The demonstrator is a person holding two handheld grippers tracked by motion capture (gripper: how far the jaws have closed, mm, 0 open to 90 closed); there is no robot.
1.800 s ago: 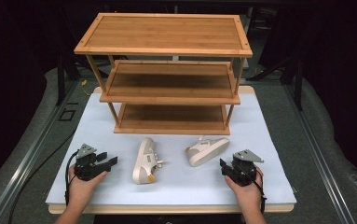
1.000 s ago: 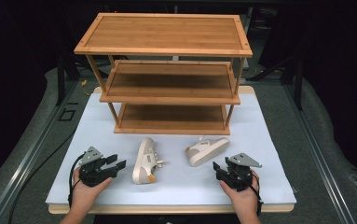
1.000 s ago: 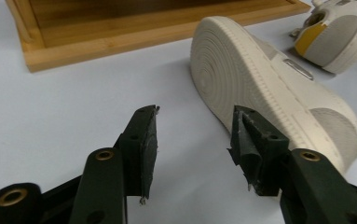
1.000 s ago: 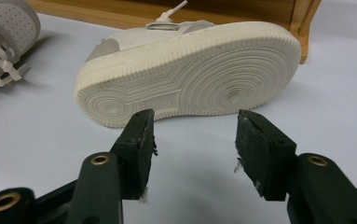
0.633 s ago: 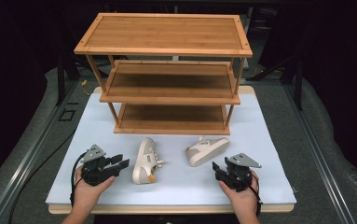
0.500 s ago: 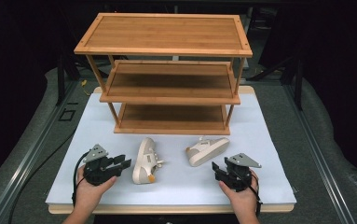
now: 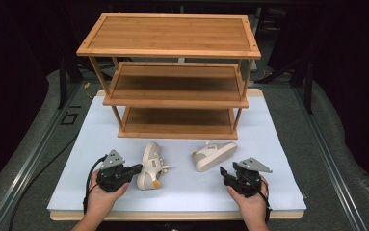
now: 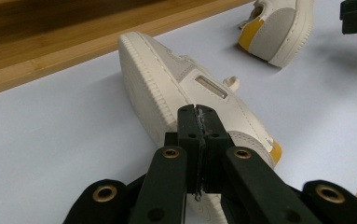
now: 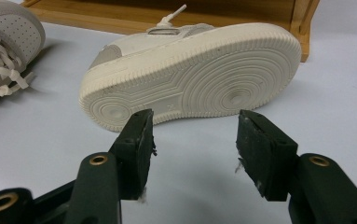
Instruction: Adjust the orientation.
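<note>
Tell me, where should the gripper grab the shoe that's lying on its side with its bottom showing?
The right shoe lies on its side, sole facing the right gripper, whose jaws stand open before it. Best is probably to come from above and pinch across the narrow middle, one jaw on the flat sole, one on the upper. The sole gives a firm, flat face.

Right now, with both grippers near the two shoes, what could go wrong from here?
1. The left gripper has just been closing and is shut with nothing between its jaws; pushed on, it would likely shove the left shoe rather than grasp it.
2. The right shoe lies on its side, sole toward the open right gripper; a grip across that broad sole may slip.
3. The shelf rack stands close behind, so a lifted shoe might knock it.
</note>
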